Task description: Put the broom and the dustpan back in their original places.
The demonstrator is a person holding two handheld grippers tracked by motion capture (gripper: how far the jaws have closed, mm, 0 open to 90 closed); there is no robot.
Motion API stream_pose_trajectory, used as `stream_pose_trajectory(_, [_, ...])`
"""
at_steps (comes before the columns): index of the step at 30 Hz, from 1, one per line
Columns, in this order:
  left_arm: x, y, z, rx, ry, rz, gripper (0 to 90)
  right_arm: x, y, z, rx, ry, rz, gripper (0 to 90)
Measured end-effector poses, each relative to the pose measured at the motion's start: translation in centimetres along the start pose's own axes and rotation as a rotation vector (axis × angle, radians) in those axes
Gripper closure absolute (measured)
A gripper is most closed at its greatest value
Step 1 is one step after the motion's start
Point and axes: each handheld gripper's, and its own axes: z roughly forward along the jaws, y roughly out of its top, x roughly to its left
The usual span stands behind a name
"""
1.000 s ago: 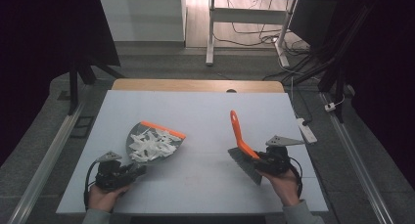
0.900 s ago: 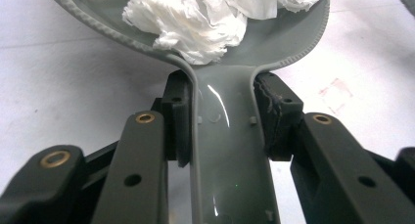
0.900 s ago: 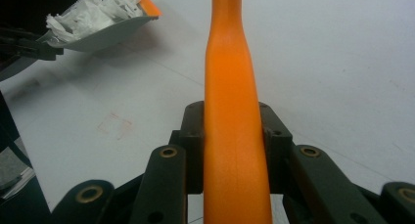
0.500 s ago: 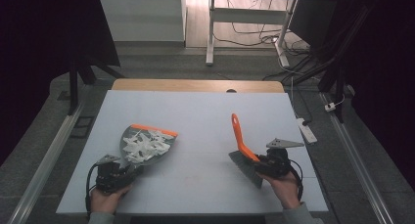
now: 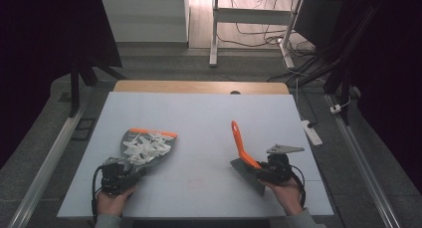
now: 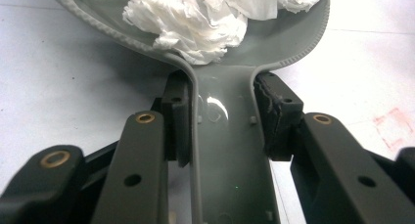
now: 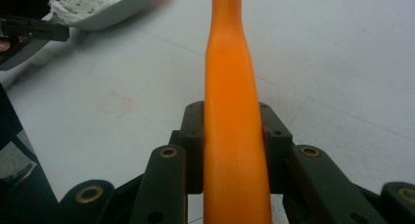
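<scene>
Left gripper (image 6: pixel 222 119) is clamped on the grey handle of the dustpan (image 5: pixel 149 143), whose pan sits just ahead of the jaws, heaped with crumpled white paper scraps (image 6: pixel 195 18). Right gripper (image 7: pixel 232 136) is clamped on the orange handle of the brush (image 5: pixel 241 146), which rises ahead of its jaws, well apart from the pan. Risk, as judged: the scraps lie loose near the pan's orange lip (image 5: pixel 152 133), so any forward tilt or jerk of the left gripper likely spills them onto the table (image 5: pixel 209 118); the narrow grip on the handle may also let the pan twist.
</scene>
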Motion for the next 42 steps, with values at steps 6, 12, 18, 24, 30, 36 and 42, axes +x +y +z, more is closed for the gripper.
stream_pose_trajectory(6, [0.1,0.0,0.2,0.002,0.008,-0.017,61.3,-0.8,-0.4,0.7,0.038,-0.007,0.026,69.7])
stream_pose_trajectory(12, [0.0,0.0,0.4,0.012,0.01,-0.014,61.2,-2.0,-0.5,0.8,0.04,-0.011,0.071,69.7])
stream_pose_trajectory(18, [0.0,-0.1,0.6,0.019,0.015,-0.017,61.1,-2.8,-0.4,0.9,0.065,-0.043,0.051,68.3])
stream_pose_trajectory(24, [0.0,-0.1,0.6,0.022,0.02,-0.01,60.9,-3.5,-0.5,1.1,0.091,-0.057,0.046,62.5])
stream_pose_trajectory(30, [0.0,-0.1,0.7,0.019,0.018,-0.011,60.1,-4.1,-0.6,1.4,0.111,-0.09,0.038,54.9])
stream_pose_trajectory(36, [0.0,-0.1,0.5,0.017,0.02,0.001,46.8,-4.3,-0.5,1.4,0.132,-0.136,0.02,48.3])
stream_pose_trajectory(42, [-0.3,-0.1,0.0,0.013,0.016,0.028,31.6,-4.3,-0.6,1.4,0.148,-0.187,0.024,43.5])
